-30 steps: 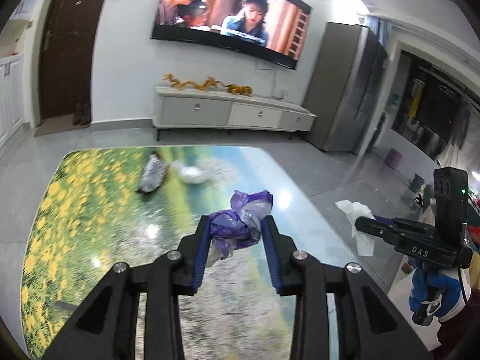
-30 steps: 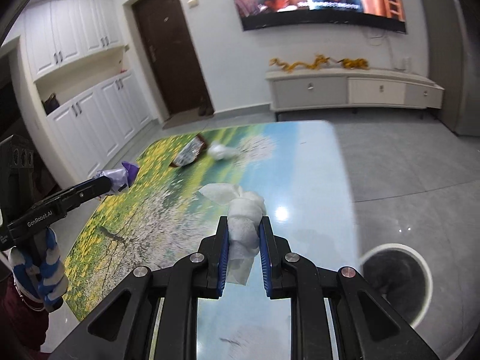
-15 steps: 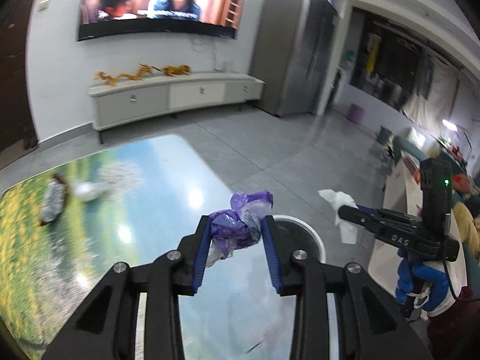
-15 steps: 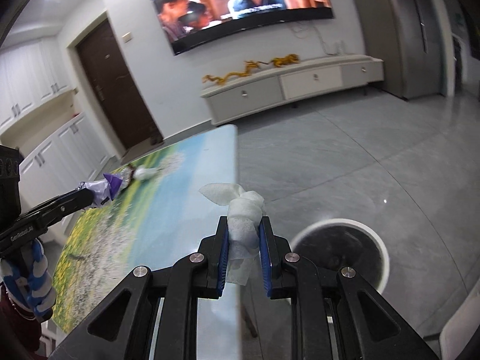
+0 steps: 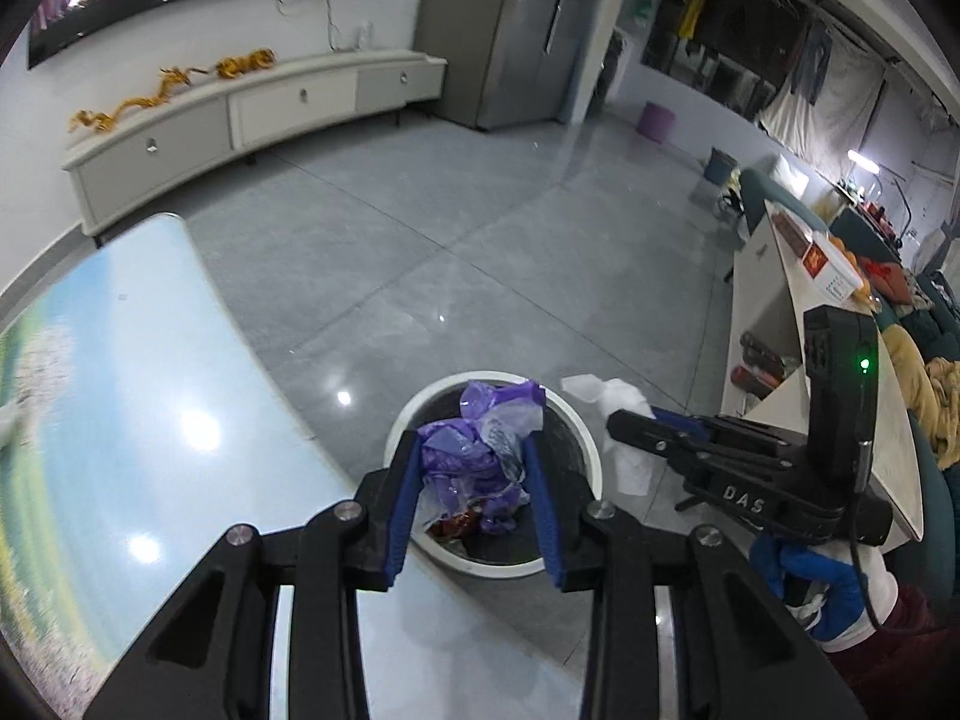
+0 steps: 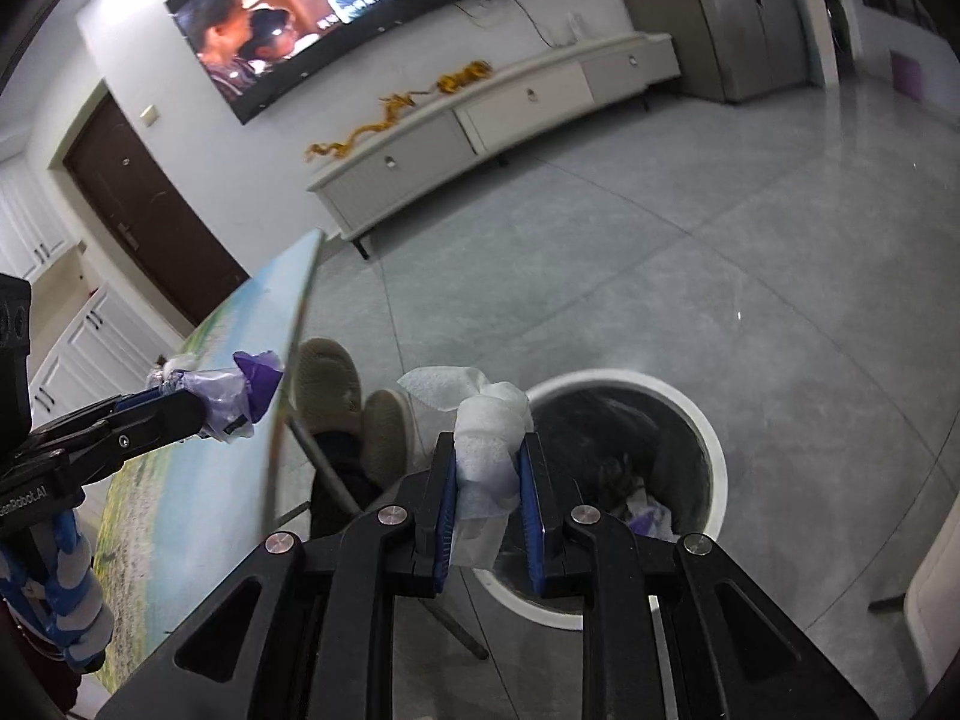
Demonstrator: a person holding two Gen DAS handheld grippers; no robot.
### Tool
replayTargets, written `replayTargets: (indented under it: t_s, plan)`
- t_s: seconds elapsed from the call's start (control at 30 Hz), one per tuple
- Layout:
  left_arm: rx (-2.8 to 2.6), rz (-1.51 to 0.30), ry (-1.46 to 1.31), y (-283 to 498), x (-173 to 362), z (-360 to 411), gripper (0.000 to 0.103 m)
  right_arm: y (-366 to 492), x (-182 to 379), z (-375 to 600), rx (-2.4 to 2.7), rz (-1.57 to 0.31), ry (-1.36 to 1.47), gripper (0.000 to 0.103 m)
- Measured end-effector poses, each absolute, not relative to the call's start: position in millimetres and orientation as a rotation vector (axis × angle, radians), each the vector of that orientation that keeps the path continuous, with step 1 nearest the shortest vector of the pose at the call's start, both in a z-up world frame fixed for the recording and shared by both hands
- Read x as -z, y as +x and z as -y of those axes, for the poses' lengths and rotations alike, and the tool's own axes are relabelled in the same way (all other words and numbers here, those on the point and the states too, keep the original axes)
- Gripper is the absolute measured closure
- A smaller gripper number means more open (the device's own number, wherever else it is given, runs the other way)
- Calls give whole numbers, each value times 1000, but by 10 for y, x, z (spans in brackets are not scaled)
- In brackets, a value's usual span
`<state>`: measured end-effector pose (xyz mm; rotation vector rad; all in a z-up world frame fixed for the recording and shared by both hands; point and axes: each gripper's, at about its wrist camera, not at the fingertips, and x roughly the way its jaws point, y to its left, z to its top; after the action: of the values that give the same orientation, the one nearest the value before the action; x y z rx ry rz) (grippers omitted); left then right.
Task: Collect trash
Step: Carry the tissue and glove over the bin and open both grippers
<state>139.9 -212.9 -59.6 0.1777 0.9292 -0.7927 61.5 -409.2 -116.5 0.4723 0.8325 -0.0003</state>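
My left claw [image 5: 474,468], clamped on the purple bag [image 5: 474,450], hung directly over the bin [image 5: 585,438], nearer than my tissue-gripping right claw [image 6: 486,480].

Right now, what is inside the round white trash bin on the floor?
The trash bin has a dark liner. At its bottom lie crumpled scraps, whitish and purple, plus something reddish. The left gripper with its purple plastic bag covers part of the inside.
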Motion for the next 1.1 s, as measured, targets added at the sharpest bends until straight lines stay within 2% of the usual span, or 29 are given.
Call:
replayTargets:
  t_s: [0.37, 0.5, 0.6, 1.1]
  plan:
    - [826, -1024, 156, 1731, 968, 2671, 67, 842, 1562, 4353, 51, -897, 508, 78]
    - [829, -1024, 149, 1779, 1001, 2813, 49, 881, 1635, 4434, 79, -904, 520, 65]
    - [829, -1012, 163, 1764, 993, 2850, 49, 865, 1663, 4485, 97, -901, 525, 61]
    - [670, -890, 228, 1470, 757, 2351, 49, 840, 1404, 4188, 61, -858, 434, 60]
